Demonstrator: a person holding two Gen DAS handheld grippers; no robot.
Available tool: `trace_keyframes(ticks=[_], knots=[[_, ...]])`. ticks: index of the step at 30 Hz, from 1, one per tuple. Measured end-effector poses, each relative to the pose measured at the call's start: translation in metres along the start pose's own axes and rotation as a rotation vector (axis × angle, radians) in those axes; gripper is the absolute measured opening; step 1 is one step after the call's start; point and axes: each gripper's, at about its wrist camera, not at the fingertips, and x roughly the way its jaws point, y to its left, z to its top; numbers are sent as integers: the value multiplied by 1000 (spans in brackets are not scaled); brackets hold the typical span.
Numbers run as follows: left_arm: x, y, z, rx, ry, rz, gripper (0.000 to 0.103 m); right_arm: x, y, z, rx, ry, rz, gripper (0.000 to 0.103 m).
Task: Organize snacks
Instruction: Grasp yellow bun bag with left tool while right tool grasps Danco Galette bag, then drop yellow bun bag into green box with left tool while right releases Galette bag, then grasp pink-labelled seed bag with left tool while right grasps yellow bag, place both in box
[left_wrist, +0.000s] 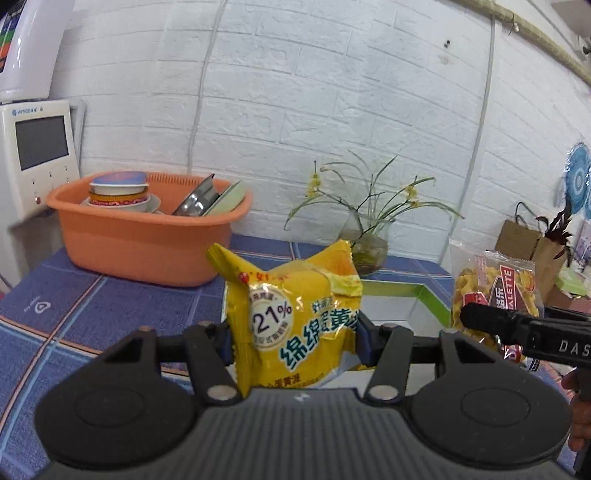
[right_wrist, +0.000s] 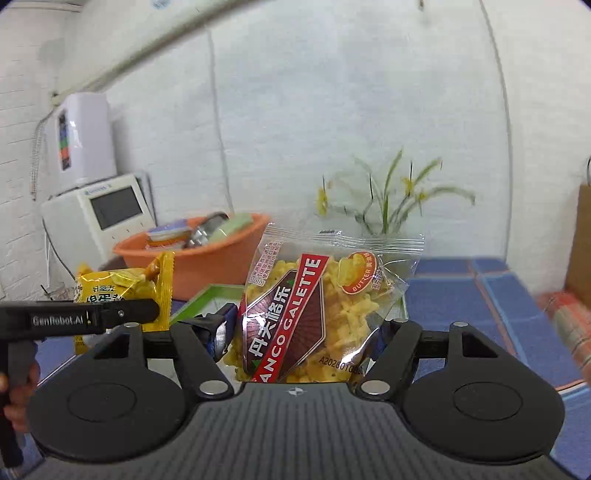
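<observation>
A white brick-pattern wall backs a bench (left_wrist: 66, 295) covered in a blue checked cloth, with an orange basin (left_wrist: 147, 236) of dishes to the far left of the left tool (left_wrist: 293, 341) and a glass vase of thin flowers (left_wrist: 365, 243) straight beyond it.

The left tool is clamped on a yellow snack packet (left_wrist: 295, 314), held upright with its crimped top edge up, so its long axis runs vertically between the fingers. The right tool (right_wrist: 304, 338) likewise grips a clear packet of butter biscuits (right_wrist: 317, 302), also standing upright and leaning a little to its left. Both packets hang above the bench, not resting on it.

Directly below and just ahead of both tools lies a shallow white tray with a green rim (left_wrist: 424, 291); from the right wrist view its green edge (right_wrist: 199, 299) shows between the two packets. The tray sits nearly equally near to each tool, the left tool slightly left of its centre, the right tool at its right side. The two tools are side by side and close, so the likely next move, lowering each packet into the tray, turns on keeping them apart and laying the packets down flat.
</observation>
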Motion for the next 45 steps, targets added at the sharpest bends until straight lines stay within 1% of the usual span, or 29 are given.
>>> trace_keyframes(ticks=[2, 4, 5, 6, 7, 8, 10, 12, 15, 17, 20, 22, 23, 25, 27, 29, 31, 33, 34, 36, 38, 39, 40, 41, 42, 43, 44, 45], knots=[[23, 2, -3, -3, 50, -15, 57, 22, -12, -1, 75, 59, -5, 103], [40, 2, -4, 7, 91, -25, 58, 40, -19, -2, 125, 118, 12, 103], [48, 2, -5, 10, 107, -20, 63, 49, -20, -2, 130, 152, 19, 103], [52, 2, -5, 14, 116, -5, 79, 55, -19, 0, 116, 183, 21, 103], [53, 4, -6, 16, 119, 0, 86, 55, -16, 0, 83, 202, 2, 103], [51, 6, -6, 16, 111, -4, 86, 53, -10, 0, 37, 208, -45, 103], [41, 7, -5, 25, 88, -8, 88, 38, -1, -1, -70, 165, -106, 103], [26, 9, -5, 37, 62, -2, 89, 15, 3, -3, -121, 97, -115, 103], [-4, 10, -8, 57, 33, 6, 91, -32, 2, -10, -138, -20, -47, 103], [-26, 10, -16, 68, 24, 14, 91, -60, 2, -18, -138, -57, 4, 103], [-55, 4, -31, 78, 54, 34, 91, -91, 1, -38, -152, -64, 64, 103], [-75, 1, -51, 72, 52, 52, 92, -105, 1, -55, -190, -48, 67, 103], [-84, 1, -63, 50, 54, 71, 92, -108, 3, -63, -224, -31, 70, 103], [-95, -2, -84, 8, 83, 103, 92, -110, 7, -75, -289, 17, 68, 103], [-99, -8, -101, 2, 124, 110, 92, -104, 10, -82, -348, 43, 42, 103], [-98, -18, -115, 34, 158, 116, 92, -92, 12, -83, -385, 50, 12, 103], [-91, -26, -125, 69, 194, 119, 92, -83, 12, -82, -385, 40, -11, 103], [-83, -32, -133, 105, 226, 122, 93, -73, 10, -81, -366, 49, -12, 103], [-80, -32, -138, 114, 236, 127, 94, -67, 10, -81, -355, 62, -11, 103], [-78, -28, -141, 96, 219, 106, 94, -57, 10, -83, -339, 82, -12, 103], [-77, -23, -140, 70, 211, 81, 94, -52, 16, -87, -372, 69, -25, 103], [-78, -21, -140, 56, 206, 68, 93, -50, 20, -88, -395, 70, -32, 103], [-79, -19, -140, 47, 199, 53, 86, -48, 24, -91, -425, 74, -46, 103], [-81, -19, -140, 43, 190, 28, 72, -47, 28, -93, -452, 74, -59, 103], [-82, -20, -140, 45, 184, 27, 50, -47, 33, -95, -483, 73, -64, 100], [-83, -20, -140, 49, 185, 19, 50, -48, 37, -96, -512, 77, -75, 97], [-84, -20, -140, 59, 186, 6, 49, -49, 40, -98, -539, 79, -86, 92], [-85, -20, -140, 65, 186, -2, 48, -50, 43, -99, -556, 79, -94, 89]])
